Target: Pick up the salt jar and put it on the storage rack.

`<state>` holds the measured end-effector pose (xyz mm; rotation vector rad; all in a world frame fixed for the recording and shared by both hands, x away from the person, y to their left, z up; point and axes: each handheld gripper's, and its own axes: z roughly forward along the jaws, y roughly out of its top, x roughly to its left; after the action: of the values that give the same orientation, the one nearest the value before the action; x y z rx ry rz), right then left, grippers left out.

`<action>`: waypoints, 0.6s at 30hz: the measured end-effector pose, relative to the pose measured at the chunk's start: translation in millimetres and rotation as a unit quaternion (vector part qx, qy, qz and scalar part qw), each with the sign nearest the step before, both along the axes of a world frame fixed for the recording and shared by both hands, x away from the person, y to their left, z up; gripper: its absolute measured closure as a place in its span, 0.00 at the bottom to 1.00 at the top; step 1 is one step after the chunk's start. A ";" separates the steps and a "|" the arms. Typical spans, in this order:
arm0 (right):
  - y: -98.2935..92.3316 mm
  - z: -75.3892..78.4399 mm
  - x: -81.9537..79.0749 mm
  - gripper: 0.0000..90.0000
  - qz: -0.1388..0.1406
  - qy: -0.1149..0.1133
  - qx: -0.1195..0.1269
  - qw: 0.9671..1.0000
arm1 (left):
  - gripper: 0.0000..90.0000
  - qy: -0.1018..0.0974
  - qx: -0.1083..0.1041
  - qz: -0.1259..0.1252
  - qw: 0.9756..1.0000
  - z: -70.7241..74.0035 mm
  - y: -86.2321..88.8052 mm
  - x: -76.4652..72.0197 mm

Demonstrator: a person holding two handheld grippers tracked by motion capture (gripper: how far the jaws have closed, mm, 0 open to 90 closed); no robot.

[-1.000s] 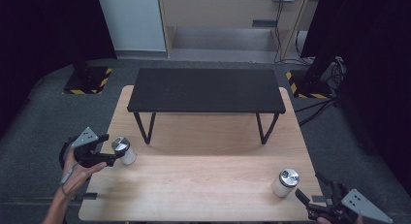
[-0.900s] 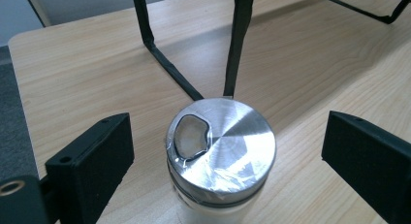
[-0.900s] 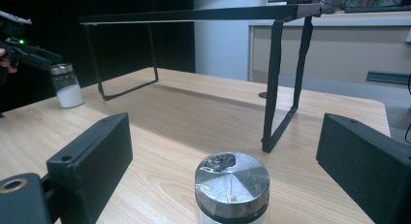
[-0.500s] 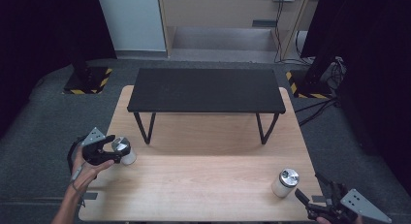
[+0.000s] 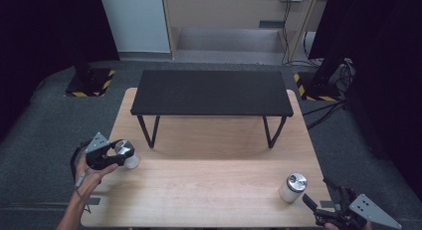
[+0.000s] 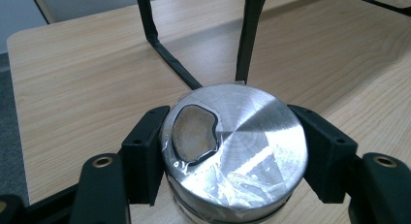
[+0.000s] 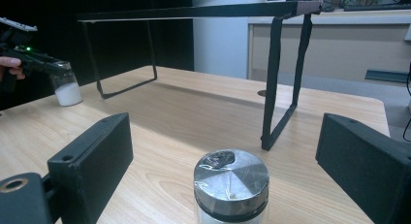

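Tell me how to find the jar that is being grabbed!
Start at the black shelf standing on the wooden table. Go to the table's left edge, near the shelf's left leg. That silver-lidded jar is pinched by the left hand-held gripper; the other jar stands free.

A light wooden table [image 5: 209,190] fills the lower middle of the high view. On its far half stands a black low shelf [image 5: 211,92] on thin metal legs. Yellow-and-black striped bases [image 5: 89,83] sit on the grey floor at upper left and upper right.
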<state>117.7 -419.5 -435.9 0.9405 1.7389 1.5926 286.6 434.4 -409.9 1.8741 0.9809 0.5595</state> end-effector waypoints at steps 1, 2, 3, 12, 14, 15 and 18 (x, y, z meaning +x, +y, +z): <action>-0.1 0.0 -0.1 0.07 -0.001 0.000 0.001 1.000 | 0.37 0.000 0.002 -0.001 1.000 0.4 -0.2 -0.4; -0.2 0.0 -0.2 0.07 -0.001 0.000 0.002 1.000 | 0.37 0.000 0.004 -0.004 1.000 1.1 -0.2 -0.3; -0.3 0.1 -0.3 0.07 -0.001 0.000 0.001 1.000 | 0.38 0.001 0.006 -0.006 1.000 2.3 -0.5 -0.4; 0.0 0.7 -0.8 0.07 0.000 -0.002 0.001 1.000 | 0.38 -0.002 0.001 -0.021 1.000 12.8 -1.4 -6.4; -0.1 0.6 -1.1 0.07 -0.001 -0.003 0.002 1.000 | 0.38 -0.002 0.002 -0.027 1.000 20.1 -2.8 -8.3; -0.3 0.8 -1.2 0.07 0.000 -0.004 0.002 1.000 | 0.38 -0.002 0.004 -0.031 0.999 24.6 -3.6 -8.8; -0.2 1.6 -1.6 0.07 0.000 -0.006 0.002 1.000 | 0.38 -0.005 0.002 -0.045 0.999 38.7 -6.2 -10.5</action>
<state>116.1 -419.7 -434.3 0.9305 1.7293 1.5988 276.0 428.2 -371.2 1.9071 0.8837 0.5173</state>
